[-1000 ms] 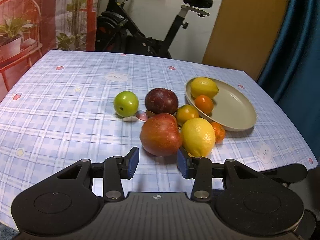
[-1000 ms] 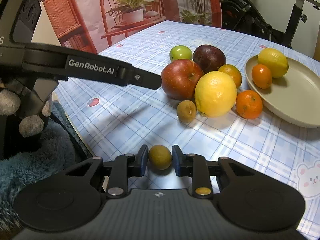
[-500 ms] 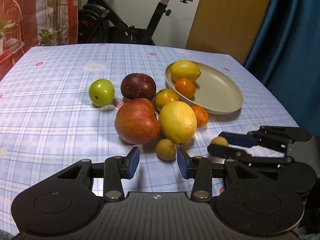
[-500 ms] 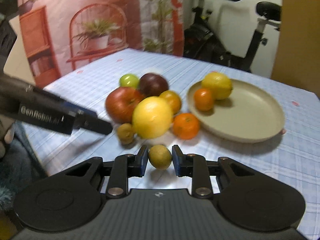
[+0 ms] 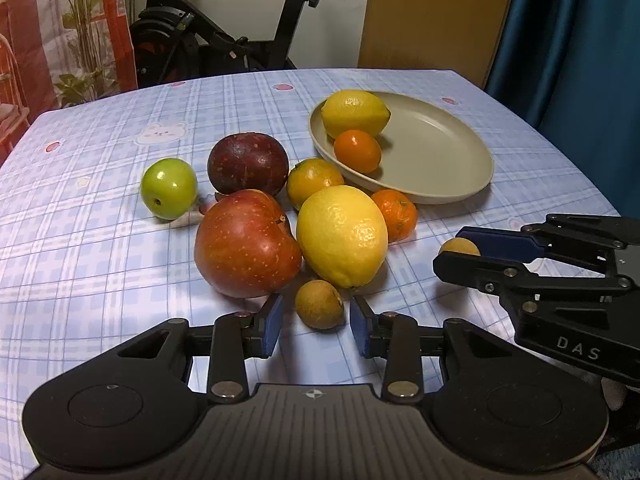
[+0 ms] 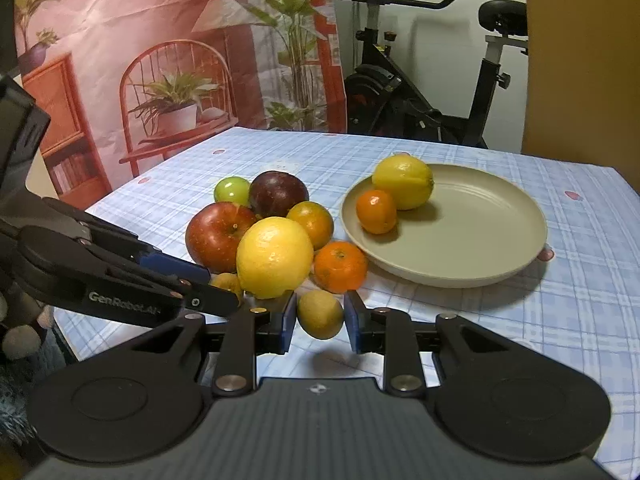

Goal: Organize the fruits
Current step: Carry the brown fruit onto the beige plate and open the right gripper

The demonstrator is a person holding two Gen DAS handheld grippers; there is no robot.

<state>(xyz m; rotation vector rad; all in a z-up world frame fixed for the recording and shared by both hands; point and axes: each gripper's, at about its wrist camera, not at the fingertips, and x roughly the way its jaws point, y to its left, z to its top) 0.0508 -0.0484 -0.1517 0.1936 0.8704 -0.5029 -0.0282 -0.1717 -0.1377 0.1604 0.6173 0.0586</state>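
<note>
A beige plate (image 5: 448, 160) holds a lemon (image 5: 355, 113) and a small orange (image 5: 357, 150). Beside it lie a red apple (image 5: 245, 243), a big lemon (image 5: 342, 235), a dark plum (image 5: 248, 164), a green apple (image 5: 169, 188) and two mandarins (image 5: 394, 213). My left gripper (image 5: 316, 325) is open around a small brown longan (image 5: 319, 304) on the table. My right gripper (image 6: 321, 323) is shut on another brown longan (image 6: 320, 313), held above the cloth in front of the plate (image 6: 480, 232); it also shows in the left wrist view (image 5: 458, 246).
The table has a blue checked cloth (image 5: 100, 260). An exercise bike (image 5: 224, 40) stands behind it, a blue curtain (image 5: 580, 40) at the right, a printed backdrop (image 6: 160, 60) at the left. The table's front edge runs just below both grippers.
My right gripper has carried its longan from the front left edge to in front of the plate. My left gripper has swung right and come down around the other longan.
</note>
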